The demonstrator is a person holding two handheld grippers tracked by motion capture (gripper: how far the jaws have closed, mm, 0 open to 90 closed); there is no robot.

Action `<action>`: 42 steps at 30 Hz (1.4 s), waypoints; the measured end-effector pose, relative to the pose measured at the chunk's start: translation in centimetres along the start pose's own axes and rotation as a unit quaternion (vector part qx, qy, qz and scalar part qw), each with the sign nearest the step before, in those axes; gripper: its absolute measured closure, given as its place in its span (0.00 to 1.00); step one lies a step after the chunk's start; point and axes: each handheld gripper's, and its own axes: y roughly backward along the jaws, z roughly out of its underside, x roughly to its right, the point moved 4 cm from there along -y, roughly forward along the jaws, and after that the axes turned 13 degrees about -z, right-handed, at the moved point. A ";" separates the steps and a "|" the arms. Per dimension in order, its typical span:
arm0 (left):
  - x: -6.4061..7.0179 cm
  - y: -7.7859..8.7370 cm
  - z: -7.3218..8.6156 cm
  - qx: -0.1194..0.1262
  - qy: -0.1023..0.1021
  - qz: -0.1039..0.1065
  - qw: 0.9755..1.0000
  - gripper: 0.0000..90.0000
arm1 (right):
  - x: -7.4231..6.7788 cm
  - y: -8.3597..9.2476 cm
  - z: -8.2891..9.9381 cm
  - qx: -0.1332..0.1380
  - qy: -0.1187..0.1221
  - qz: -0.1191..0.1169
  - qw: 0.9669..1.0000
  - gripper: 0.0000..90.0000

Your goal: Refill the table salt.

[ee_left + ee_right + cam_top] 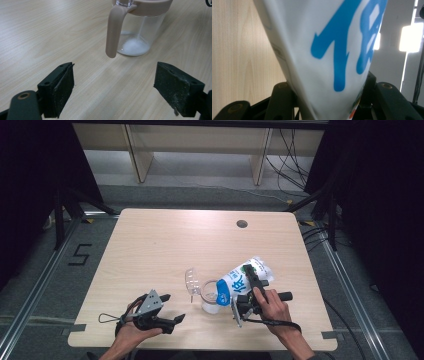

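A clear jar (pixel 211 298) with a beige rim and handle stands near the table's front edge, its lid (pixel 191 281) flipped up to the left. In the left gripper view the jar (pixel 140 32) holds a little white powder at its bottom. A white bag with blue print (pixel 243 280) is tilted over the jar's mouth, and my right gripper (pixel 248 287) is shut on it. The same bag (pixel 324 50) is pinched between the black jaws in the right gripper view. My left gripper (pixel 172 308) rests open on the table left of the jar, with nothing between its pads (pixel 62 90).
The light wooden table (pixel 165 245) has a round cable hole (pixel 242 224) at the back right. Beyond its far edge stand the legs of a wooden bench (pixel 142 162). Dark stands and cables flank both sides.
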 end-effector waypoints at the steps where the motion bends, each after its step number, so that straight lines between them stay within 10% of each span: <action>1: 0.0 0.0 0.0 0.000 0.000 0.000 1.000 0.18 | 0.0 0.0 0.0 0.000 0.000 0.000 1.000 0.60; 42: -0.1 0.0 0.0 0.001 -0.006 0.003 1.000 0.18 | 0.4 0.0 -0.1 -0.002 0.024 0.005 1.000 0.62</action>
